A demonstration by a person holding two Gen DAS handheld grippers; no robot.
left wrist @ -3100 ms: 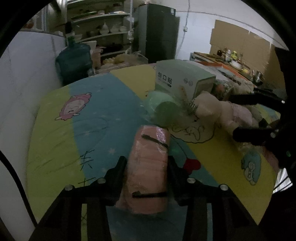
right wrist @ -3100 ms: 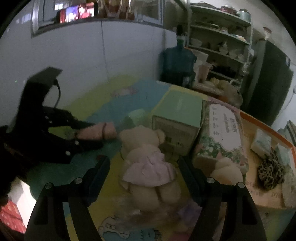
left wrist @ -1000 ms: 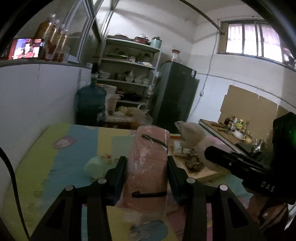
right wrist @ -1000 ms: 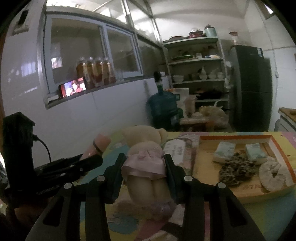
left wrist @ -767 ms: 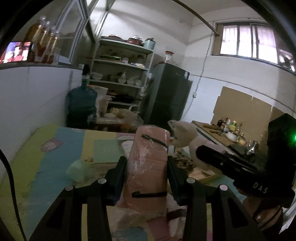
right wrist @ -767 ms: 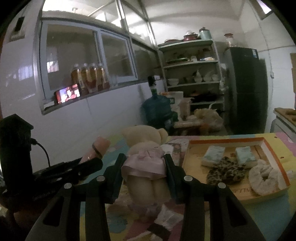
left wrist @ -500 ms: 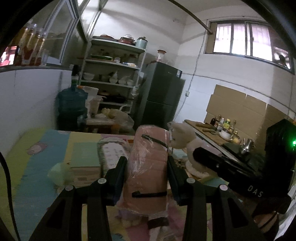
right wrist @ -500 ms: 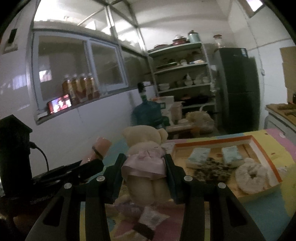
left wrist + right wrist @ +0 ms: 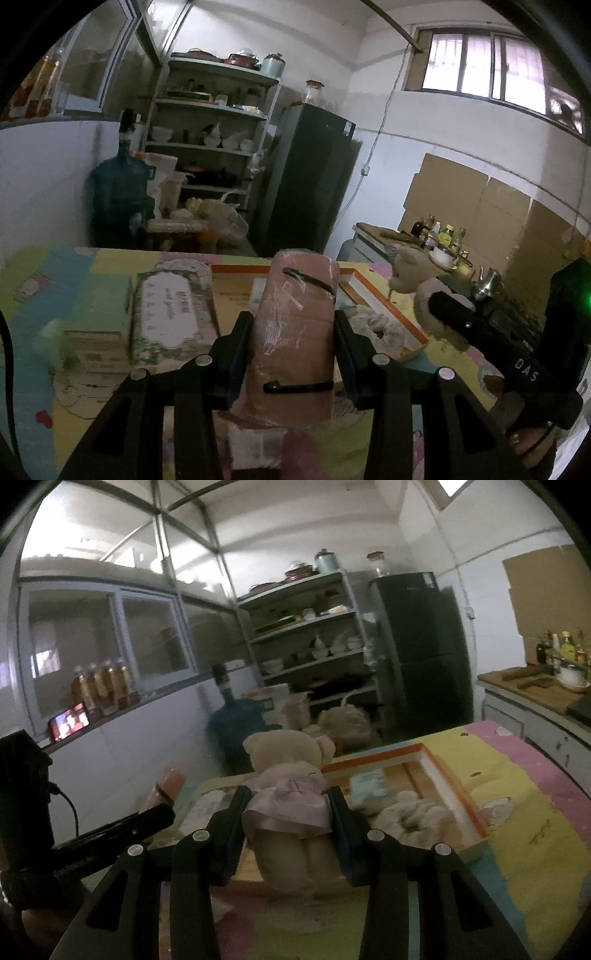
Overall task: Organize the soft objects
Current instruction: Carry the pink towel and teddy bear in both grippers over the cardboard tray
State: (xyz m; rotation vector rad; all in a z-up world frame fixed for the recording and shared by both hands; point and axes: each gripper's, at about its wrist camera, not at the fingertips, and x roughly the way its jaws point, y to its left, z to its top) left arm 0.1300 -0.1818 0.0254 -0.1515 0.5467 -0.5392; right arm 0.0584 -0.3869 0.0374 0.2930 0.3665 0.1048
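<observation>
My left gripper (image 9: 291,332) is shut on a pink rolled towel (image 9: 295,332) wrapped in clear film, held up above the table. My right gripper (image 9: 288,812) is shut on a cream teddy bear (image 9: 288,771) in a pink skirt, also lifted. Ahead of both lies an orange-rimmed tray (image 9: 458,794) with a pale blue cloth (image 9: 367,784) and a fluffy white item (image 9: 410,812) in it. In the left wrist view the tray (image 9: 384,306) sits just beyond the towel, and the bear (image 9: 410,273) and right gripper show at the right. The towel's end (image 9: 168,784) shows at the left of the right wrist view.
A floral box (image 9: 170,314) and a green-topped carton (image 9: 99,325) stand left of the tray on the cartoon-print mat (image 9: 524,812). Behind the table are a water jug (image 9: 120,199), shelves (image 9: 214,147), a dark fridge (image 9: 310,181) and a counter with bottles (image 9: 436,236).
Both grippers have swept to the right across the table with their loads still gripped. The tray has come to lie straight ahead and nearer; the boxes have slid to the left.
</observation>
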